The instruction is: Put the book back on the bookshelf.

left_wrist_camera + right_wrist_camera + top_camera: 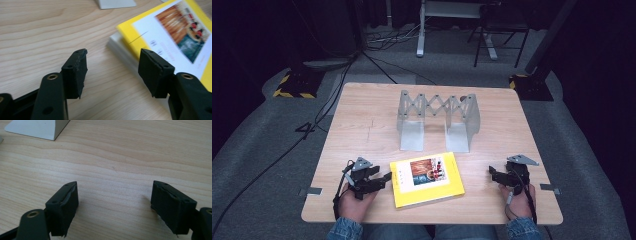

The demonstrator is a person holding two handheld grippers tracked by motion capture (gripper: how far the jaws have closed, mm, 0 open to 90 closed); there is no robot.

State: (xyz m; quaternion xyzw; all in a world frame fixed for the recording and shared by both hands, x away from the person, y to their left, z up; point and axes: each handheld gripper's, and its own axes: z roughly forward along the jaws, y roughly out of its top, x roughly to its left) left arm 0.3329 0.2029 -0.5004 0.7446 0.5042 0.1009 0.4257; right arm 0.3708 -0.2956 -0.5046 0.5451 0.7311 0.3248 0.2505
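My left gripper [112, 66]: jaws apart, nothing between them but bare wood. Its right jaw sits just at the near left corner of the yellow book [175, 37], over the edge of the white page block; I cannot tell if the pad touches it. The left jaw is clear of the book, over the tabletop [37, 30].

My right gripper [113, 202]: jaws wide apart, empty, pointing at plain wood grain. A foot of the grey rack [37, 128] shows at the far left of that view.

From the high view: left gripper [384, 177] lies low at the near left, jaws aimed right toward the book's left edge. Right gripper [493, 173] is at the near right, well apart from the book, jaws aimed left. Each is held in a hand, denim sleeves at the near edge.

The yellow book [427, 179] lies flat, cover up, near the middle of the tabletop's [362, 125] near edge, between the two grippers, slightly skewed. The grey rack [437, 120], a scissor-lattice piece with two upright plates, stands farther back at centre, just beyond the book, not touching it.
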